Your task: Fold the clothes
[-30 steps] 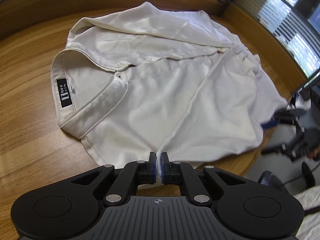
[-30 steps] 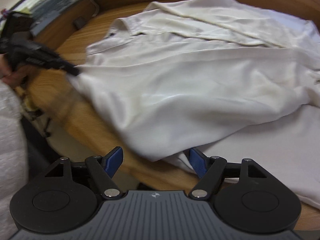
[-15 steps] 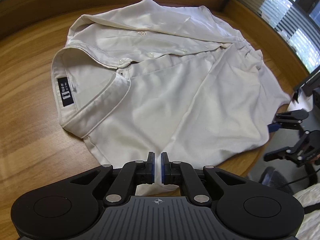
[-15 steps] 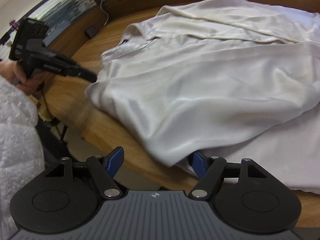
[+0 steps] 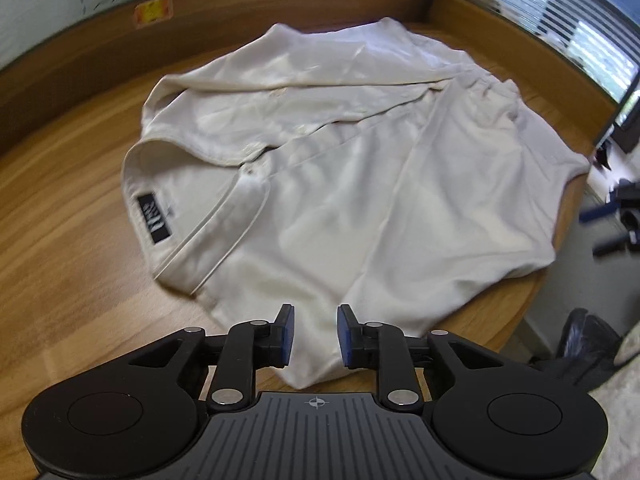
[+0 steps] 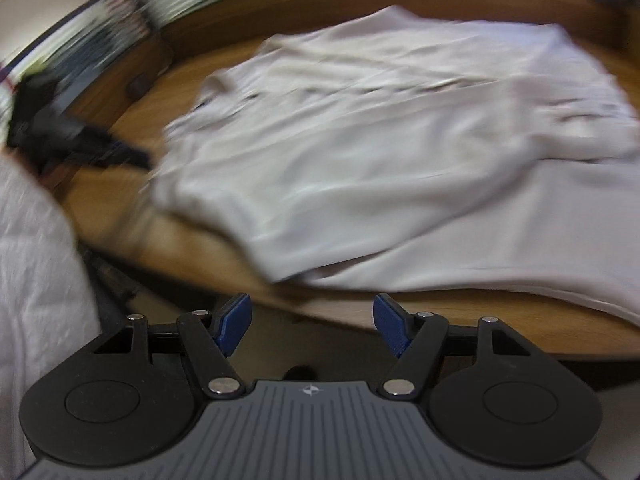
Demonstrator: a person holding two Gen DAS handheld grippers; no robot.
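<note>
A cream button-up shirt (image 5: 352, 184) lies spread on the round wooden table (image 5: 68, 248), collar with a black label (image 5: 154, 218) to the left. My left gripper (image 5: 314, 334) is open, its blue pads either side of the shirt's near edge, which lies loose between them. The shirt also shows, blurred, in the right wrist view (image 6: 400, 160). My right gripper (image 6: 312, 322) is open and empty, just off the table's front edge, clear of the cloth. The left gripper shows there at the left (image 6: 80, 144).
A wooden wall (image 5: 240, 28) rims the table's far side. Windows with blinds (image 5: 560, 12) are at the right. A black bag (image 5: 588, 344) sits on the floor off the table's right edge. The person's white sleeve (image 6: 36, 264) is at the left.
My left gripper has opened and let go of the shirt's near edge, and has drawn back a little. My right gripper has pulled back off the cloth, past the table edge.
</note>
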